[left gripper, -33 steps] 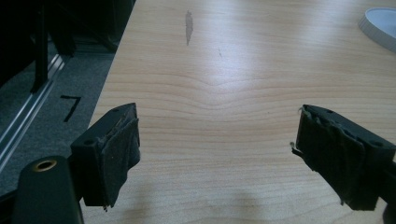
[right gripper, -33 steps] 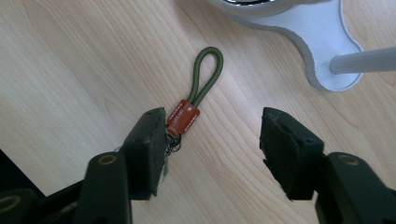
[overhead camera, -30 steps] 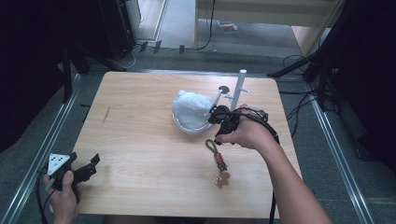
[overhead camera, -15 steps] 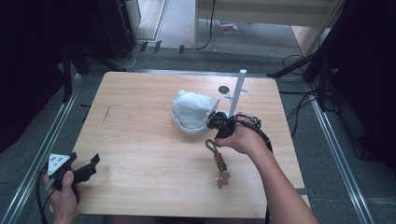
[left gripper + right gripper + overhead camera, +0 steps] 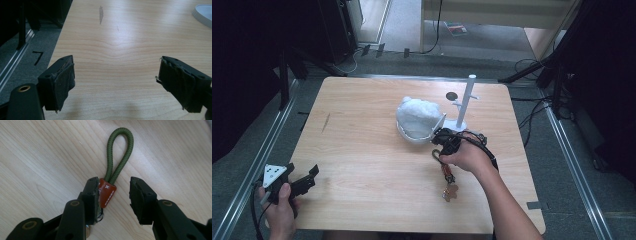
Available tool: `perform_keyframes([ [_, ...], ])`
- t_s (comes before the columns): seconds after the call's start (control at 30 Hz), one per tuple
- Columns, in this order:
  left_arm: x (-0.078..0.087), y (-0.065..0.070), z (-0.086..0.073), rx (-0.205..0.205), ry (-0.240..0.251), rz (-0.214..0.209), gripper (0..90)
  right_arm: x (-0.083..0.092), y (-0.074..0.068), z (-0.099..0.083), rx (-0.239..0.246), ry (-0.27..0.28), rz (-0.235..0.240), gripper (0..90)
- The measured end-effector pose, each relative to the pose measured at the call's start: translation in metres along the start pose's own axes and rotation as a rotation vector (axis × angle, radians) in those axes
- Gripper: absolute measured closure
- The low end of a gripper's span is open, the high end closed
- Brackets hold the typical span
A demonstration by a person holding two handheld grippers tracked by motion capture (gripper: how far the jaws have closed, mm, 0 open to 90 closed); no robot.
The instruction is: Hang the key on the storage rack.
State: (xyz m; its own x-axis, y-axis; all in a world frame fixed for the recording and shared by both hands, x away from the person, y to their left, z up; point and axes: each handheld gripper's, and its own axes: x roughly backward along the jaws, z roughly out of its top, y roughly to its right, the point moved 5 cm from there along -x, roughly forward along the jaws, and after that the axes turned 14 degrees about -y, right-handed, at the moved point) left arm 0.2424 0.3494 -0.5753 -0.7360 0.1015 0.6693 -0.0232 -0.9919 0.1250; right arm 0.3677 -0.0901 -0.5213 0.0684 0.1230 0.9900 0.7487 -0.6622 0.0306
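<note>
The wooden surface (image 5: pixel 362 150) carries a white bowl (image 5: pixel 417 120) stuffed with white filling and a white peg stand (image 5: pixel 466 102) just behind the right hand, probably there as a hanger. A keychain (image 5: pixel 446 175) lies flat near the front right, its green cord loop (image 5: pixel 119 152) pointing away, easy to pinch. The right gripper (image 5: pixel 113 195) straddles the red tab (image 5: pixel 107 192), jaws half-narrowed, one pad touching it, the other apart. The left gripper (image 5: pixel 115 82) waits wide open at the front left corner. Compared with a second ago, the right gripper has dropped onto the keychain and its jaws have just been closing.
</note>
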Motion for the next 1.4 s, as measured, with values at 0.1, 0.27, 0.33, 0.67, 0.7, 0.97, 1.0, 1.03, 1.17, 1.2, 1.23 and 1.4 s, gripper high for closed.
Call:
perform_keyframes([
  [0.1, 0.0, 0.0, 0.0, 0.0, 0.002, 0.001, 14.0, -0.006, -0.001, 0.001, -0.011, -0.005, 0.008, 59.2],
  [0.27, 0.0, 0.0, 0.0, 0.0, 0.0, 0.0, 14.0, -0.013, 0.0, 0.001, -0.019, -0.017, 0.023, 59.2],
  [0.33, 0.0, 0.0, 0.0, 0.0, 0.0, 0.0, 14.0, -0.014, 0.001, 0.003, -0.027, -0.011, 0.031, 59.4],
  [0.67, 0.0, 0.0, 0.0, 0.0, 0.001, -0.002, 14.0, -0.024, 0.004, 0.01, -0.045, -0.039, 0.033, 60.4],
  [0.7, 0.0, 0.0, 0.0, 0.0, 0.001, -0.002, 14.0, -0.025, 0.004, 0.011, -0.044, -0.039, 0.034, 60.4],
  [0.97, 0.0, 0.0, 0.0, 0.001, 0.003, -0.002, 14.0, -0.033, -0.002, 0.016, -0.038, -0.053, 0.016, 68.1],
  [1.0, 0.0, 0.0, 0.0, 0.001, 0.002, -0.002, 13.9, -0.033, -0.001, 0.017, -0.033, -0.051, 0.014, 70.8],
  [1.03, 0.0, 0.0, 0.0, 0.001, 0.002, -0.002, 13.9, -0.032, -0.002, 0.016, -0.048, -0.053, 0.022, 74.4],
  [1.17, 0.0, 0.0, 0.0, 0.002, 0.002, -0.003, 14.0, -0.032, -0.001, 0.015, -0.027, -0.05, 0.017, 80.0],
  [1.2, 0.0, 0.0, 0.0, 0.003, 0.002, -0.003, 14.0, -0.032, -0.002, 0.014, -0.033, -0.06, 0.021, 80.6],
  [1.23, 0.0, 0.0, 0.0, 0.002, 0.002, -0.003, 13.9, -0.032, -0.002, 0.014, -0.02, -0.057, 0.018, 81.0],
  [1.4, 0.0, 0.0, 0.0, 0.002, 0.003, -0.002, 14.0, -0.031, -0.001, 0.011, 0.002, -0.051, 0.016, 82.6],
])
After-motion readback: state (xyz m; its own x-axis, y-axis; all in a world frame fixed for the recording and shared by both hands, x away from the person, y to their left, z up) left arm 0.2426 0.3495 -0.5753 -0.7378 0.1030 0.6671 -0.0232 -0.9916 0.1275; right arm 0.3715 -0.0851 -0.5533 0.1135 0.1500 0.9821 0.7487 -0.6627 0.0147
